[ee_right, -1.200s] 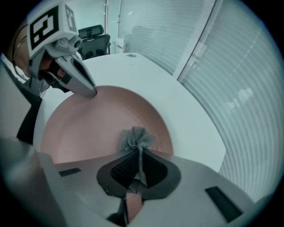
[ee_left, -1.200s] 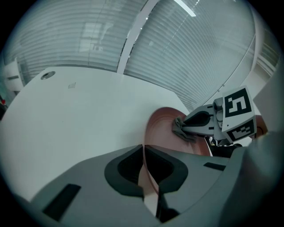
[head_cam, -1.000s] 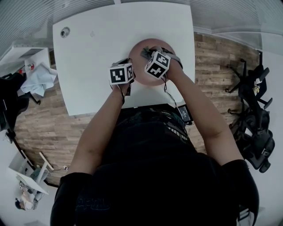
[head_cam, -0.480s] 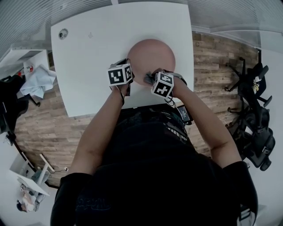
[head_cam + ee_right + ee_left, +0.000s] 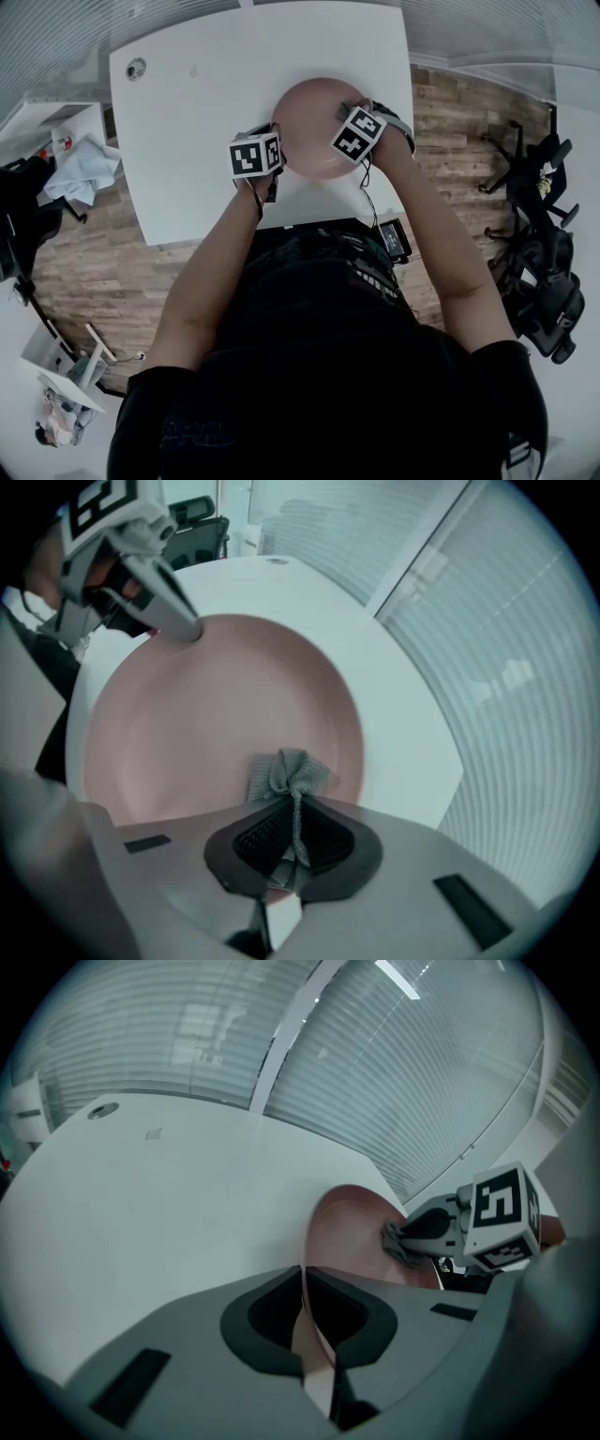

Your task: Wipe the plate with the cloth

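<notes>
The right tool (image 5: 292, 806) swept the cloth (image 5: 286, 772) across the plate (image 5: 305, 122), from near rim to right side.

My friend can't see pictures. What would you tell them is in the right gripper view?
The right gripper pinches a bunched grey cloth against the inside of a round pink plate. At the plate's far edge the left gripper clamps the rim, and the plate sits on a white table beside window blinds.

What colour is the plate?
The plate is pink. It shows best in the right gripper view.
</notes>
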{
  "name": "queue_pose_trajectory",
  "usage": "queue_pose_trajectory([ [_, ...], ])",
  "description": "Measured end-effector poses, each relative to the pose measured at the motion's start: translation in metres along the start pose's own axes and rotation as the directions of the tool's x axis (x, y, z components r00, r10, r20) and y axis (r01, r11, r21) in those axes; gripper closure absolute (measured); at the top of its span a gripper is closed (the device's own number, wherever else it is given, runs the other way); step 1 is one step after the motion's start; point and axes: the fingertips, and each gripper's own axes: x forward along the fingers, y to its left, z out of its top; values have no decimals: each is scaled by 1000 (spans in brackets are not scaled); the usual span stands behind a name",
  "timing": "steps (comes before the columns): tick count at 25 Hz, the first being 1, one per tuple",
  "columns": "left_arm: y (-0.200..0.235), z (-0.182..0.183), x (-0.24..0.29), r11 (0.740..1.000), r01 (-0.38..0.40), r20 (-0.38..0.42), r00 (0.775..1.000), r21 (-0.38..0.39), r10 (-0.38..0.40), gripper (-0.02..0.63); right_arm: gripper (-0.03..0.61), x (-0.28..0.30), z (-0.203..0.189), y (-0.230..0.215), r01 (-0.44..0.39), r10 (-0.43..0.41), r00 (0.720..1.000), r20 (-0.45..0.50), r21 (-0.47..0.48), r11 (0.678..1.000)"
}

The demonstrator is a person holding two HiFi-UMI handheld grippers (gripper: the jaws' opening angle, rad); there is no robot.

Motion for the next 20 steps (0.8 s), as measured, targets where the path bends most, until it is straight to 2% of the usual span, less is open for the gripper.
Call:
queue_pose_trajectory([
  [2,0,0,0,1000,-2,0,1000,1,2,586,545,2,26,-13,51,-53,995,85,27,998],
  [5,1,0,0,1000,-3,6,1000,-7,3,586,545,2,63,-13,68,-69,975,212,13,998],
  [8,1,0,0,1000,-5,15,1000,-18,5,588,545,-4,94,5,38,-30,947,321,-19,999],
  [11,2,1,1,999,-8,20,1000,-34,9,588,545,-13,114,39,-46,70,920,385,-70,996],
  [15,2,2,0,999,-20,30,999,-46,21,588,545,-28,109,100,-182,247,896,369,-202,962],
  [20,3,2,1,998,-12,28,1000,-60,14,588,545,-38,60,149,-303,383,892,240,-311,901],
])
